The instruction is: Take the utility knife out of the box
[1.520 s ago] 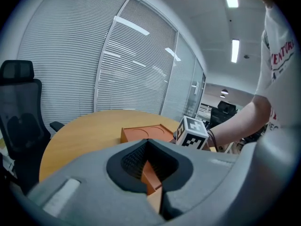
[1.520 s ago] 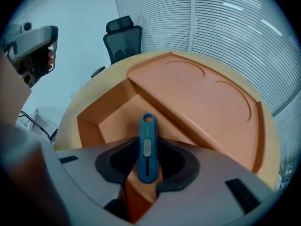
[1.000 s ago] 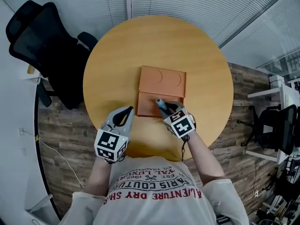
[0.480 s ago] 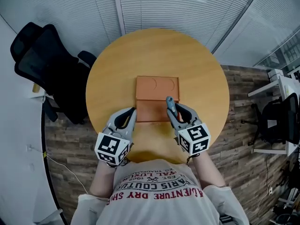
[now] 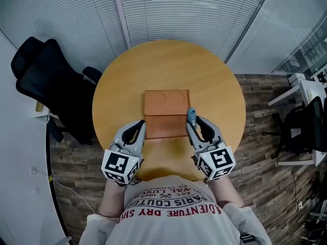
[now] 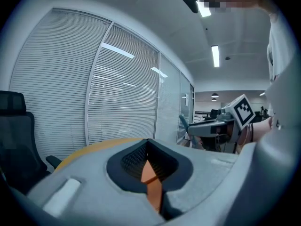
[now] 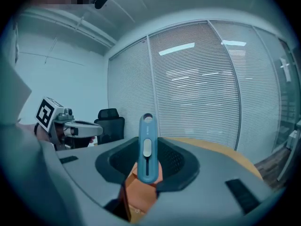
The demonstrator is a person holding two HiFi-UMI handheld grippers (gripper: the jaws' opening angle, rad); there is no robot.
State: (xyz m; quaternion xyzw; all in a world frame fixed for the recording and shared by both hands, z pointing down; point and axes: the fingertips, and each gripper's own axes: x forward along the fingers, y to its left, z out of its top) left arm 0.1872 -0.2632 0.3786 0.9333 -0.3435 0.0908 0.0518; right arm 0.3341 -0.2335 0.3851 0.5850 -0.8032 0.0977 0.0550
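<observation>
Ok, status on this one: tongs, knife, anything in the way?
Right tongs shut on utility knife, held up off the table. Left tongs shut, empty, by the box's left edge. Nothing blocking.

White shirt point(image 5: 168, 214), red lettering; grey left gripper point(image 5: 139, 123) and right gripper point(image 5: 196, 122).

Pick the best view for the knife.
Right gripper view: the knife stands full-length, face-on, clamped in the right gripper. Head view shows only its blue tip. Left gripper view shows it small and far off.
</observation>
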